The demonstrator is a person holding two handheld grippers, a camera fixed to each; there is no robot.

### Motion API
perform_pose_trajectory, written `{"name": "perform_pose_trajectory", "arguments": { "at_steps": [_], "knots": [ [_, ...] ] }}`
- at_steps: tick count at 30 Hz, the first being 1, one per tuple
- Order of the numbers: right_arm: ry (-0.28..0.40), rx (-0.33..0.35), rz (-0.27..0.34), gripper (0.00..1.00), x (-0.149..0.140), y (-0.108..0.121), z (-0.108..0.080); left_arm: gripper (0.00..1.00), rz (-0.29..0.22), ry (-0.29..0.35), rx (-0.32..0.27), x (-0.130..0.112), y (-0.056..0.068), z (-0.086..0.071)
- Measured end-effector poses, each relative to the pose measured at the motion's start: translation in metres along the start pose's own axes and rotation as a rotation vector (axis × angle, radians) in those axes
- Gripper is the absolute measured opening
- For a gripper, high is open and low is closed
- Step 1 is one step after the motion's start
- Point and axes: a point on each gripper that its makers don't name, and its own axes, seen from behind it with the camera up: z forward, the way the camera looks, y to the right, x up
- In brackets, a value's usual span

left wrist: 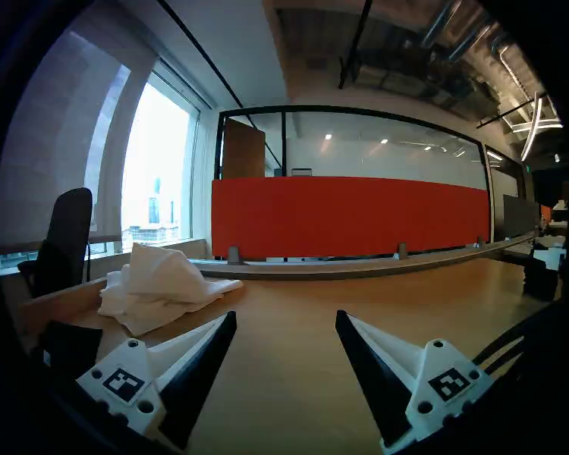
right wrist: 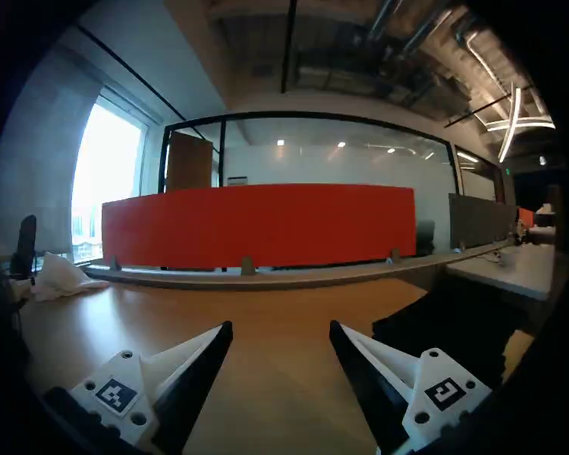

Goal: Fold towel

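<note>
Left hand-held gripper [left wrist: 284, 313] wide, empty | right hand-held gripper [right wrist: 280, 324] wide, empty | towel [left wrist: 159, 284] crumpled, ahead-left of both, apart

Left gripper view: towel [left wrist: 159, 287] at 9 o'clock is a crumpled heap, its corners and edges buried in folds, can't pick any out. Behind it, chair [left wrist: 61, 243] is clipped at the rim. At 8 o'clock a dark block [left wrist: 70, 347] and at 3 o'clock a dark object [left wrist: 541, 279], both cut off, can't ID. Finger bases of left gripper [left wrist: 284, 315] run off at 6 o'clock.

Right gripper view: towel [right wrist: 61, 277] at 9 o'clock is tiny, shape unreadable. At 4 o'clock a black mass [right wrist: 451, 326], no detail. Bases of right gripper [right wrist: 281, 324] are clipped at 6 o'clock. At 3 o'clock, desk clutter [right wrist: 512, 256] is too small to tell.
</note>
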Motion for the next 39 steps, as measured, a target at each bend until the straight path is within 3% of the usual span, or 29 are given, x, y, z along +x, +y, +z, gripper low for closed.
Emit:
{"name": "perform_pose_trajectory", "arguments": {
  "at_steps": [39],
  "knots": [
    [0.018, 0.029, -0.040, 0.99, 0.000, -0.015, -0.006, 0.97, 0.000, 0.000, 0.000, 0.000, 0.000, 0.000]
  ]
}}
